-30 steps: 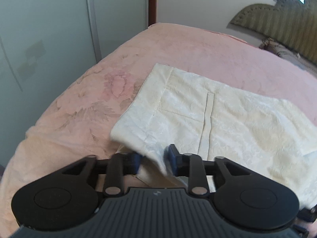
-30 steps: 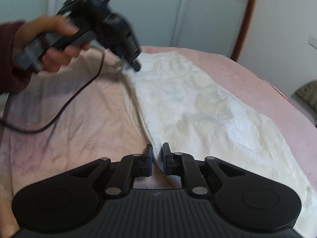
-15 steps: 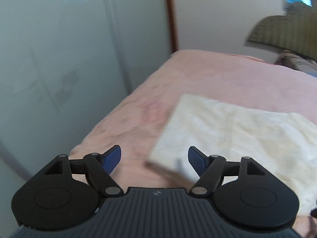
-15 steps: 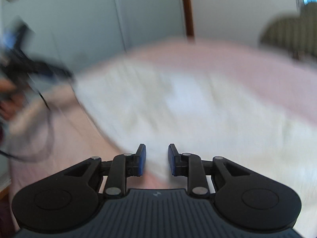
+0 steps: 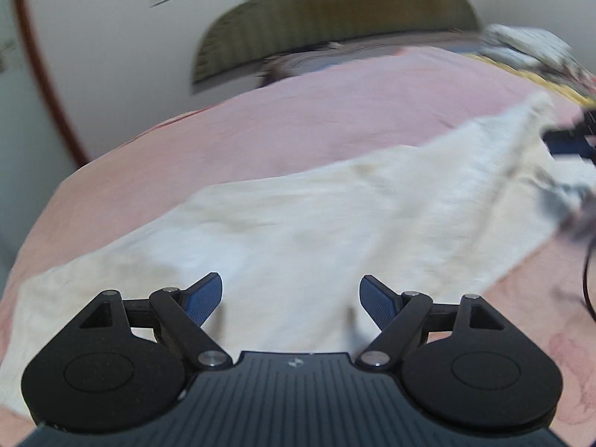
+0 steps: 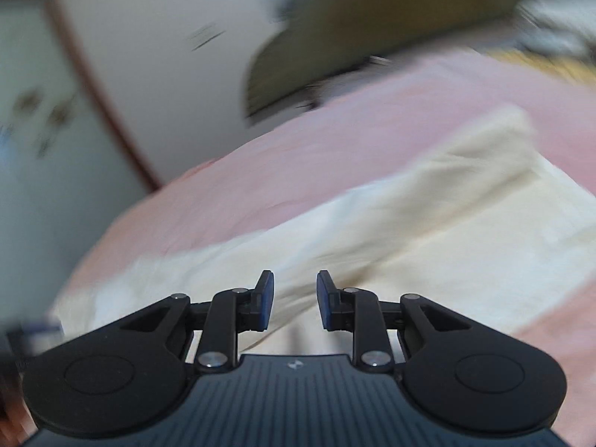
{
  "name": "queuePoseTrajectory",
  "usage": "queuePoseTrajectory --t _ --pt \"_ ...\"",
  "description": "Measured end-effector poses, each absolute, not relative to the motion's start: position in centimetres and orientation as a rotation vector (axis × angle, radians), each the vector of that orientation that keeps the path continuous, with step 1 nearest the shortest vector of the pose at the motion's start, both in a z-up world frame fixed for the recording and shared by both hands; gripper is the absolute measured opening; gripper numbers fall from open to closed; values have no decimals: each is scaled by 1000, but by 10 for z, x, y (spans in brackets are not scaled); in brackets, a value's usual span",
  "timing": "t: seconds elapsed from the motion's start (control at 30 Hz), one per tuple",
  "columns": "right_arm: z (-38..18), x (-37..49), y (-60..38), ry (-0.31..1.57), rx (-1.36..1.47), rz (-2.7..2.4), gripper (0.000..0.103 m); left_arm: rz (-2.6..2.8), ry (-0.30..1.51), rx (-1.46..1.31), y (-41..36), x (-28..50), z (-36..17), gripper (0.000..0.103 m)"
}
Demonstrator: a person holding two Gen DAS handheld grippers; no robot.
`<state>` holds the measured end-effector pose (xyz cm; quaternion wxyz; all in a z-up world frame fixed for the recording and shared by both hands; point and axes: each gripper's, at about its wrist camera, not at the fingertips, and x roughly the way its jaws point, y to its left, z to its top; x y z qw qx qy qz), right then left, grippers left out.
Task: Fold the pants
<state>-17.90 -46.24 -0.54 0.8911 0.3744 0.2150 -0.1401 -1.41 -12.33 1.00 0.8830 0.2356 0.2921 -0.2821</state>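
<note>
The cream pants (image 5: pixel 316 223) lie flat on the pink bed, stretching from lower left to upper right; they also show in the right wrist view (image 6: pixel 428 231). My left gripper (image 5: pixel 290 298) is wide open and empty, held above the cloth. My right gripper (image 6: pixel 294 300) is partly open and empty, also above the cloth. The right gripper's tip (image 5: pixel 570 141) shows blurred at the right edge of the left wrist view. Both views are motion-blurred.
The pink floral bedspread (image 5: pixel 298 123) covers the bed. An olive headboard (image 5: pixel 335 18) and pillows (image 5: pixel 529 44) are at the far end. A white wall with a brown door frame (image 5: pixel 41 74) is on the left. A black cable (image 5: pixel 586 279) hangs at right.
Both grippers let go of the pants and opened. Both cameras swung round from the wardrobe side towards the headboard.
</note>
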Motion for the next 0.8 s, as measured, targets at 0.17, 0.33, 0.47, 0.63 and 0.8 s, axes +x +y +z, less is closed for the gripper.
queuePoseTrajectory --t 0.17,0.33,0.47,0.63,0.8 --pt "-28 -190 -535 386 1017 -360 42 -661 566 553 -160 -29 -14 84" --pt "-45 -180 -570 330 1073 -496 61 -637 557 546 -164 -22 -30 87" --pt "-55 -165 -578 358 1162 -496 63 -631 568 523 -161 -16 -30 93" --pt "10 -125 -586 283 1107 -365 73 -630 656 416 -155 0 -26 97" --pt "49 -98 -582 362 851 -553 79 -621 661 415 -155 0 -23 97"
